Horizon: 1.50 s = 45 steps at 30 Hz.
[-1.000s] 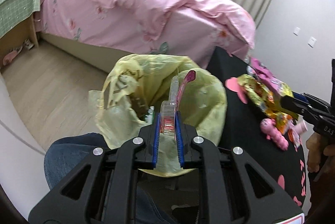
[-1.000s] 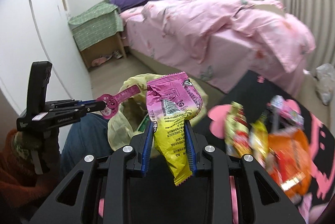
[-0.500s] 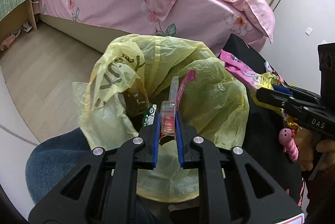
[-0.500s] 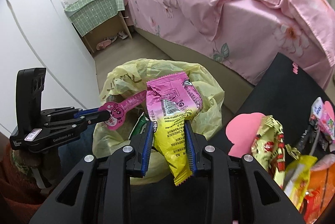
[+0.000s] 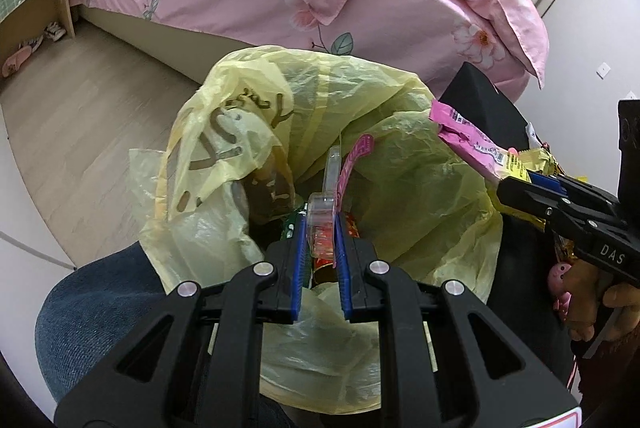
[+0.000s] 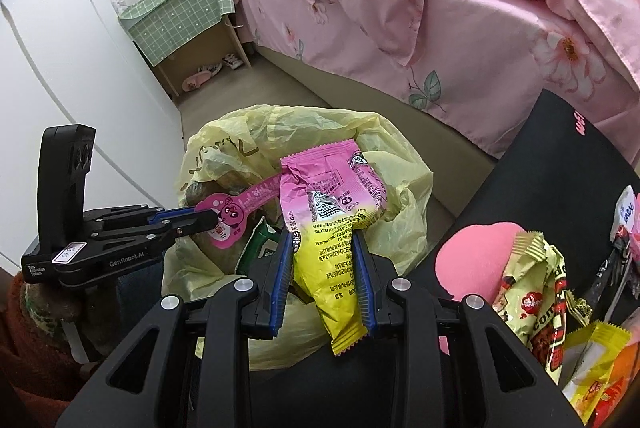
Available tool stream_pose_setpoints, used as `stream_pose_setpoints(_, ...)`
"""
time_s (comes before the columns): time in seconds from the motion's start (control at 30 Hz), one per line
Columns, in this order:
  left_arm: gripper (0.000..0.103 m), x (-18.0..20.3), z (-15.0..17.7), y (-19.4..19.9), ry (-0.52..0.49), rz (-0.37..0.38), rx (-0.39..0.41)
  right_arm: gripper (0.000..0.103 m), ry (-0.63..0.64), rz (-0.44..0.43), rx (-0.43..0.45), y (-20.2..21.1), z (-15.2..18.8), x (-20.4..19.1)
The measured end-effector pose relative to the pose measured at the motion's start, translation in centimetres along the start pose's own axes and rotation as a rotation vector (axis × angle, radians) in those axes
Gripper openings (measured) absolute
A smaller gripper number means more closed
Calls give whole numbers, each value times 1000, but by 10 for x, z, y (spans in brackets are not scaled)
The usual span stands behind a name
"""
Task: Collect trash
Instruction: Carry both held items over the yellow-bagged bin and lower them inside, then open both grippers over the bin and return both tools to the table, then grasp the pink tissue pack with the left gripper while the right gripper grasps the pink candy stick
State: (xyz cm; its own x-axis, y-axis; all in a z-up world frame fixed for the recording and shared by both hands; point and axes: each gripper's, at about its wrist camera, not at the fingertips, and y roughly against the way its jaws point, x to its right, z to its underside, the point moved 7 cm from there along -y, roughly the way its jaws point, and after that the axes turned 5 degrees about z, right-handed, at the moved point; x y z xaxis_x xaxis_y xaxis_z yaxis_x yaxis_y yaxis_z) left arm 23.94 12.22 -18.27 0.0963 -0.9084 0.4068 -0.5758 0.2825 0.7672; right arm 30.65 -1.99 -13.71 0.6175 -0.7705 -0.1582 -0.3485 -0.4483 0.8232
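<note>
Left gripper (image 5: 320, 224): jaws narrow, clamping a clear blister pack w/ pink card (image 5: 334, 187), which is sticking out ahead of the jaws over the mouth of the yellow trash bag (image 5: 420, 187). Right gripper (image 6: 323, 240): jaws gripping a pink-and-yellow snack wrapper (image 6: 332, 224) at mid-length; the pink end is standing above the jaws, over the bag's near rim, the yellow end hanging below. More snack packets (image 6: 532, 292) are lying right of the right jaws on the black tabletop (image 6: 560, 155).

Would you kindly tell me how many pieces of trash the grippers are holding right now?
2: a pink-and-yellow wrapper in the right gripper, and a clear blister pack in the left gripper, both over the yellow bag.
</note>
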Motion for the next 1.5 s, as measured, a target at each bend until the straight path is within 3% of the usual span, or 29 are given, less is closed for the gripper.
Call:
stream_pose_setpoints(0.23,14,-10,-2,15,54,24,34,34,25,-10,26,1,-5,-13)
stream_pose_setpoints(0.3,20,-15,-6,25,98,40,70,47,15,-22,36,2,-6,-15)
stream_pose_setpoints(0.37,38,-17,-10,38,119,52,113,51,14,-9,54,7,-6,-15)
stream_pose_setpoints(0.43,45,-16,-16,50,111,33,161,55,15,2,73,14,-4,-14)
stream_pose_setpoints(0.63,53,4,-27,78,42,-12,262,56,-32,71,160,65,19,8)
stream_pose_setpoints(0.77,56,45,-26,83,-28,48,276,58,-99,113,215,102,46,30)
stream_pose_setpoints(0.93,56,116,-10,77,-154,157,217,59,-172,213,298,160,87,62)
stream_pose_setpoints(1.13,56,194,11,72,-330,274,198,68,-266,339,359,222,145,110)
stream_pose_setpoints(1.23,58,222,23,66,-397,318,179,72,-281,365,369,237,165,123)
stream_pose_setpoints(1.33,58,246,30,55,-449,358,154,72,-311,338,363,243,186,134)
stream_pose_setpoints(1.5,58,276,20,28,-567,391,133,72,-336,384,321,243,215,152)
